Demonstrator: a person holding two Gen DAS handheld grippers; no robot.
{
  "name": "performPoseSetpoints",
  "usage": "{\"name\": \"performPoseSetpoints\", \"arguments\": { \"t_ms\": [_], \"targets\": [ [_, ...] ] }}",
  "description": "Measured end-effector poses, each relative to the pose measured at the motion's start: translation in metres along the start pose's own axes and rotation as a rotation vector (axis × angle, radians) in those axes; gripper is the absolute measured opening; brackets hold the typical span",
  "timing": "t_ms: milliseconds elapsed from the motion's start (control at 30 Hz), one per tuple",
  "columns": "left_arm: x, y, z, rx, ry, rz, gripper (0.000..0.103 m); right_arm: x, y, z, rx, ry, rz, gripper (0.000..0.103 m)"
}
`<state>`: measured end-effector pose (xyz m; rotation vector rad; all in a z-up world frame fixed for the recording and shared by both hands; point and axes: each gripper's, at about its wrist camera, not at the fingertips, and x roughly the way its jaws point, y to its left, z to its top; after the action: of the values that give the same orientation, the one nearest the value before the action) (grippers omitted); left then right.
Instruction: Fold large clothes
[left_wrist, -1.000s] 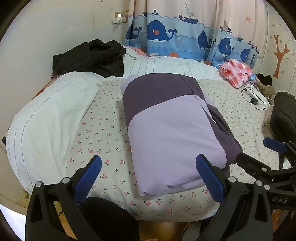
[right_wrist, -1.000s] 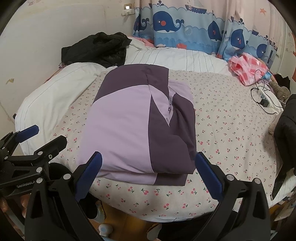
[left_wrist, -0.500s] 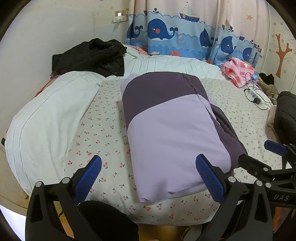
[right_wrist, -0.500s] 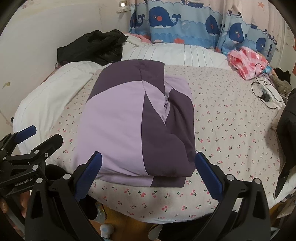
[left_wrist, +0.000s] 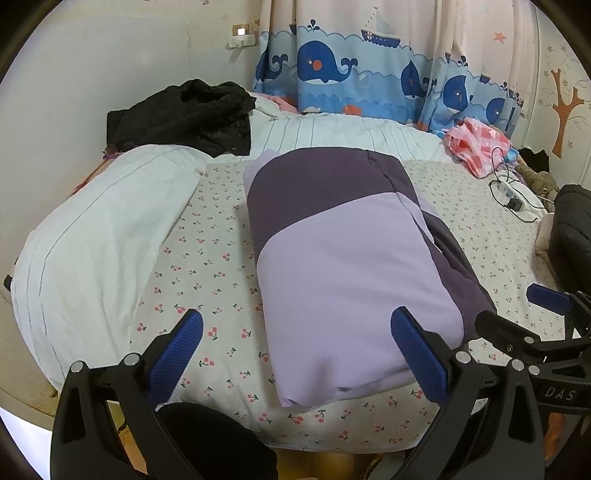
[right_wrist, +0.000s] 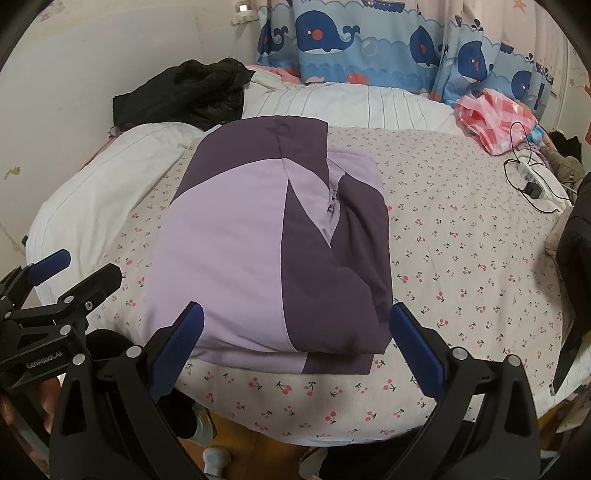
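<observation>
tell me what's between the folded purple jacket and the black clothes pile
Only a white striped quilt and a strip of cherry-print sheet; both wrist views show it.

Each hand-held gripper is a black plastic frame with two long arms that end in ribbed blue pads. The left gripper (left_wrist: 296, 352) shows round silver screws along its arms, and white lettering "GenRoboLAI" is printed on its side. The right gripper (right_wrist: 296, 350) has the same silver screws, blue pads (right_wrist: 419, 350) and black arms, with white letters "DAS" visible on its side.
</observation>
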<state>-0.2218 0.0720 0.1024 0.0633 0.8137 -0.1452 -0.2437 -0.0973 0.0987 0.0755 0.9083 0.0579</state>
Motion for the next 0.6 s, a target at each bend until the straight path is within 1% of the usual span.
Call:
{"name": "performPoseSetpoints", "arguments": {
  "t_ms": [300,433,600],
  "targets": [
    [-0.012,0.003,0.002,-0.008,-0.028,-0.011,0.097,-0.008,0.002,-0.003,0.007,-0.014,0.001,0.097],
    [-0.017,0.005,0.002,-0.016,-0.039,0.003,0.097,-0.012,0.002,-0.004,0.010,-0.020,0.002,0.097],
    [-0.025,0.003,0.002,-0.005,-0.062,0.039,0.097,-0.016,0.003,-0.005,0.014,-0.025,0.005,0.097]
  ]
}}
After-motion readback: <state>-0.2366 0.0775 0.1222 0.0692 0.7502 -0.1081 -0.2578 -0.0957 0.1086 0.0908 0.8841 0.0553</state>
